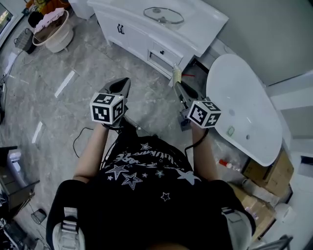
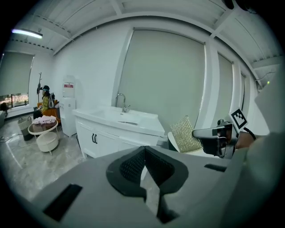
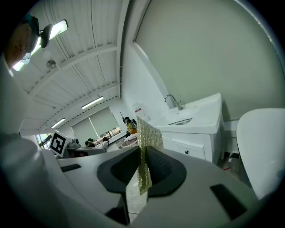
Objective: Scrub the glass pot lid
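Right hand-held gripper (image 3: 141,155), scouring pad (image 3: 149,133) upright

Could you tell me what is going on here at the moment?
A person stands on the floor apart from the white sink cabinet, with a gripper in each hand. The right gripper is shut on a gold scrubbing pad, which stands on edge between its jaws. The left gripper is shut and empty. The glass pot lid lies on the cabinet top, and neither gripper touches it, so scrubbing has not begun.

Clear glass lid (image 1: 164,15) with metal rim; glittery woven scouring pad (image 3: 144,142); glossy counter (image 1: 201,23).
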Motion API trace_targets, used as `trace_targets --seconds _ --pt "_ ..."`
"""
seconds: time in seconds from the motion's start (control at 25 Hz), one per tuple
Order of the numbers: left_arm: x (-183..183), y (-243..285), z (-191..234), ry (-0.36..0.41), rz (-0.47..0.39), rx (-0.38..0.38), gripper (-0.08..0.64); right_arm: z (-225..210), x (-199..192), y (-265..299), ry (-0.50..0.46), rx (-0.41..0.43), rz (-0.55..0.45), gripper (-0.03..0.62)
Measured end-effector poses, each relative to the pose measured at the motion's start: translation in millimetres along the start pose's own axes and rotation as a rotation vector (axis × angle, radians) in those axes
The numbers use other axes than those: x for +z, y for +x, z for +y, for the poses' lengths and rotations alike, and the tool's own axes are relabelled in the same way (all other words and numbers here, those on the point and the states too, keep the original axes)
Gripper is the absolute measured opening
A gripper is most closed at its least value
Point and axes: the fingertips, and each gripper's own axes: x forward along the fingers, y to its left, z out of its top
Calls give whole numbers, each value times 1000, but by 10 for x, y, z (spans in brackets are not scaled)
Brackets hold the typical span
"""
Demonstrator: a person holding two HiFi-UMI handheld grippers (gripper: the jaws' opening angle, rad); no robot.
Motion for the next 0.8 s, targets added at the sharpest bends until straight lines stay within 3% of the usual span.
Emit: trace_targets --seconds 0.32,0.48,0.8 --pt "-240 -230 12 -70 3 70 8 -16 -173 -196 1 23 20 58" --pt "-298 -340 70 -38 11 94 8 -20 -267 -151 15 39 39 60" --pt "-180 -79 606 -102 3 101 8 -110 -210 300 30 9 69 60"
